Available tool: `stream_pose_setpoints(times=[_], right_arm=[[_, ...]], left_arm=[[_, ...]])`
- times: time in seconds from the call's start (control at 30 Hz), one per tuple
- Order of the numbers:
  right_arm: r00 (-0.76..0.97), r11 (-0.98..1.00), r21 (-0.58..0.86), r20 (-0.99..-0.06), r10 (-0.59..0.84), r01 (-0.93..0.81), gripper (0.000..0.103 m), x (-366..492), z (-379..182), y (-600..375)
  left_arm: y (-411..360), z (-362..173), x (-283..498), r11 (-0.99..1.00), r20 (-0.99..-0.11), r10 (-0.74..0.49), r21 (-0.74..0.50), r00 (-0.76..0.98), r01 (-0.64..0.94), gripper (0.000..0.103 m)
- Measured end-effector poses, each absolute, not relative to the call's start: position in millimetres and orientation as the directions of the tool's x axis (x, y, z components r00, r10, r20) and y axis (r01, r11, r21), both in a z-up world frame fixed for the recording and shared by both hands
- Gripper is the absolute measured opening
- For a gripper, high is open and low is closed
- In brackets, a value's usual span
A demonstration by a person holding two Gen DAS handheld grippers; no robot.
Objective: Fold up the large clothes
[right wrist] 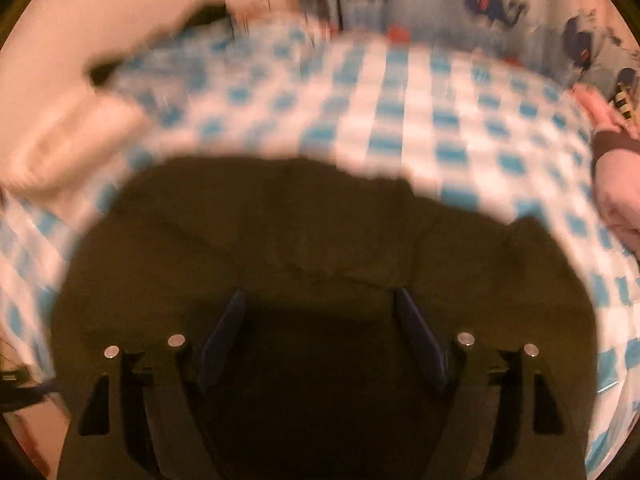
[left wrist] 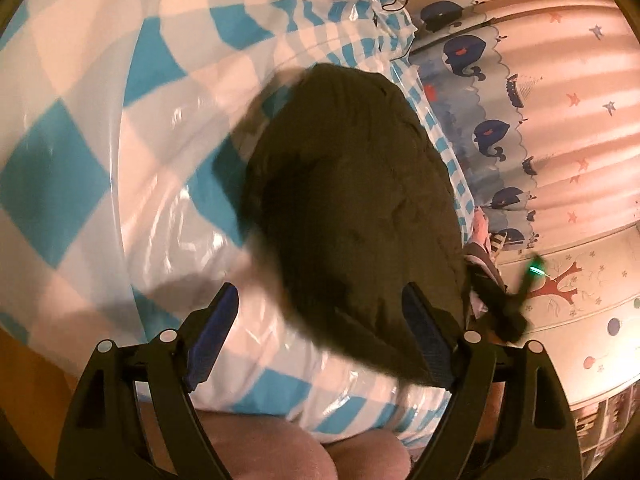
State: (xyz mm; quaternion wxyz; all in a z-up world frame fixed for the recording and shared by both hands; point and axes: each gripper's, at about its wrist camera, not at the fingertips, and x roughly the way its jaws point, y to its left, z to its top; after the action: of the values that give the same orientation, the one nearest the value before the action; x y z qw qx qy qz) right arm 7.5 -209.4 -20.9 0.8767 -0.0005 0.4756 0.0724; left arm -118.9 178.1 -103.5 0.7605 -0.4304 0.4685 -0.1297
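dark garment (left wrist: 352, 216) bunched on checked sheet (left wrist: 92, 128); left gripper (left wrist: 320, 336) and right gripper (right wrist: 320, 340) both spread, empty; judged pre-grasp: next, pinch an edge.

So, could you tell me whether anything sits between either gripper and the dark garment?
Nothing visible does. The left gripper and the right gripper are both open directly over the dark garment on the checked cover.
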Motion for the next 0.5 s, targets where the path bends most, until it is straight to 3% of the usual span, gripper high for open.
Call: stream_pose_setpoints(times=[0.17, 0.3, 0.5], right_arm=[[0.515, 0.986, 0.121, -0.842, 0.163, -0.113, 0.078, 3, -22, -217], [0.596, 0.968, 0.133, -0.767, 0.237, -0.214, 0.078, -53, 18, -210], [0.558, 0.921, 0.092, -0.771, 0.307, -0.379, 0.079, -142, 19, -185]], left_arm=[[171, -85, -134, 0.585, -0.569, -0.613, -0.793, 0.548, -0.17, 0.081], [166, -75, -143, 0.557, -0.544, -0.629, -0.814, 0.556, -0.166, 0.083], [150, -79, -152, 0.477, -0.491, -0.686, -0.861, 0.538, -0.177, 0.086]])
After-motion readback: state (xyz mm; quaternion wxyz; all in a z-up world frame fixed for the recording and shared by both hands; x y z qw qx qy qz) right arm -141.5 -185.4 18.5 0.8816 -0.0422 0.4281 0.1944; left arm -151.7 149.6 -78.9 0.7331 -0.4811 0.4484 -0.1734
